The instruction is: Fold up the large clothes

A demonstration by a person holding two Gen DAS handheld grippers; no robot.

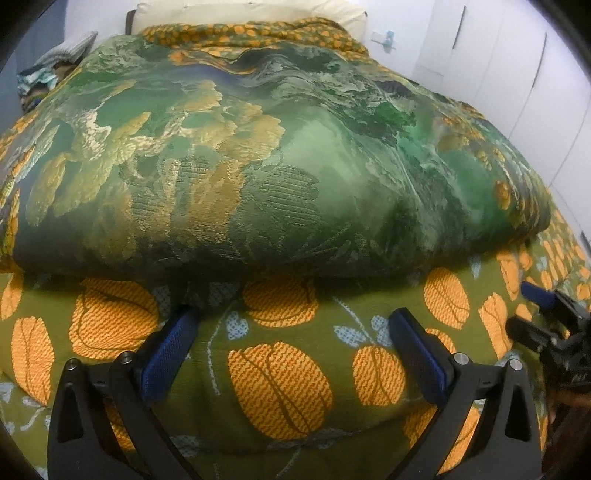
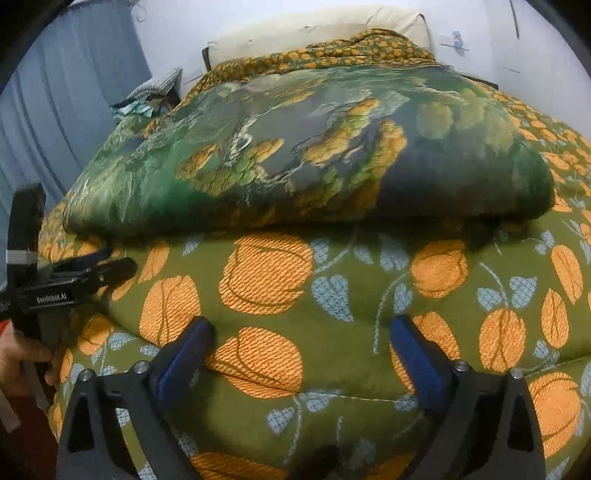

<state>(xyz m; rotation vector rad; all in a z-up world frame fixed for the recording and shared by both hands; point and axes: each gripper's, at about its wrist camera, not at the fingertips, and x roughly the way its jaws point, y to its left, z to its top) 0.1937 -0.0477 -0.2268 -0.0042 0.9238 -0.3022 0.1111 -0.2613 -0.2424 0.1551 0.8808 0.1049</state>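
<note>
Left wrist view: left gripper (image 1: 291,328) low over the bed (image 1: 284,387), jaws spread wide, nothing between them, blue pads (image 1: 170,354) just above the olive cover with orange tulips. Right wrist view: right gripper (image 2: 299,336) likewise gaping and empty, aimed at the same near edge. Probably placed side by side to take the front border of the quilt (image 1: 236,166) at two spots for a fold. Quilt lying across the middle of the bed, beyond both grippers, apart from the pads. Thick, puffy, already doubled into a rounded bundle; glossy green brocade with gold leaf shapes, orange-dotted lining showing along the far edge. Pale pillow (image 2: 317,33) behind.
</note>
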